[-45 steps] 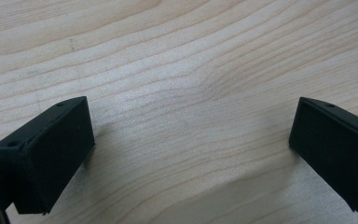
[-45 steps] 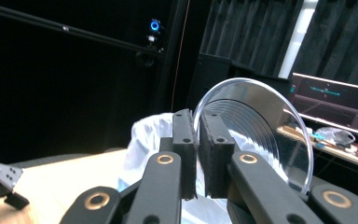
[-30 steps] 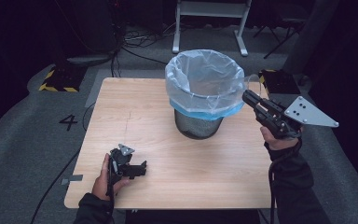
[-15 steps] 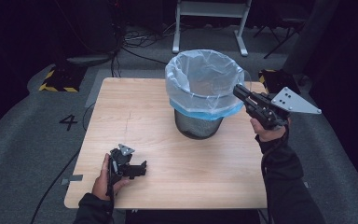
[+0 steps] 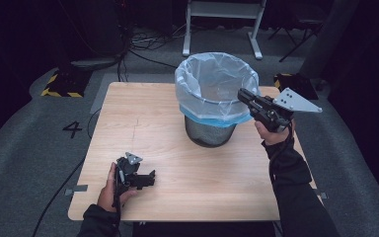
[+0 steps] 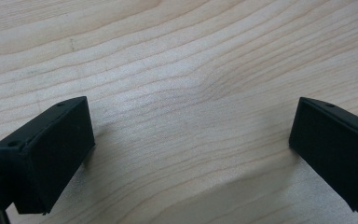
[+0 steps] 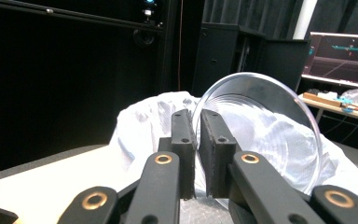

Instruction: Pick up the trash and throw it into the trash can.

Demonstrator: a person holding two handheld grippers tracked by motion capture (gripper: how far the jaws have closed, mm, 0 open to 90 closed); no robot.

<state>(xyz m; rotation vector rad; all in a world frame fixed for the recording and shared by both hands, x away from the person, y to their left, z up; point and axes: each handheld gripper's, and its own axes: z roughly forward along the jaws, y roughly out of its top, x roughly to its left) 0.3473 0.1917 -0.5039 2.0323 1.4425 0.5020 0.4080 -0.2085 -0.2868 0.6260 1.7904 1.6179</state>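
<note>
Table (image 5: 177, 138) is sitting mid-frame; lined bin (image 5: 216, 96) upper centre. Your right tongs (image 7: 195, 140) are pinching a clear disc (image 7: 265, 126) at the bin's rim, drop seemingly pending. Left tongs (image 6: 186, 154) are resting spread, lower left.

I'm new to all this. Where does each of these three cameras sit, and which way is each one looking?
High view: above the person's side, looking forward and down on the table; both forearms, the left gripper and right gripper show.
Left gripper view: rides the left gripper, looking down at the tabletop between open jaws.
Right gripper view: rides the right gripper, looking along jaws shut on a clear plate toward the lined bin.
Shared: the bin, in the high and right gripper views.
</note>
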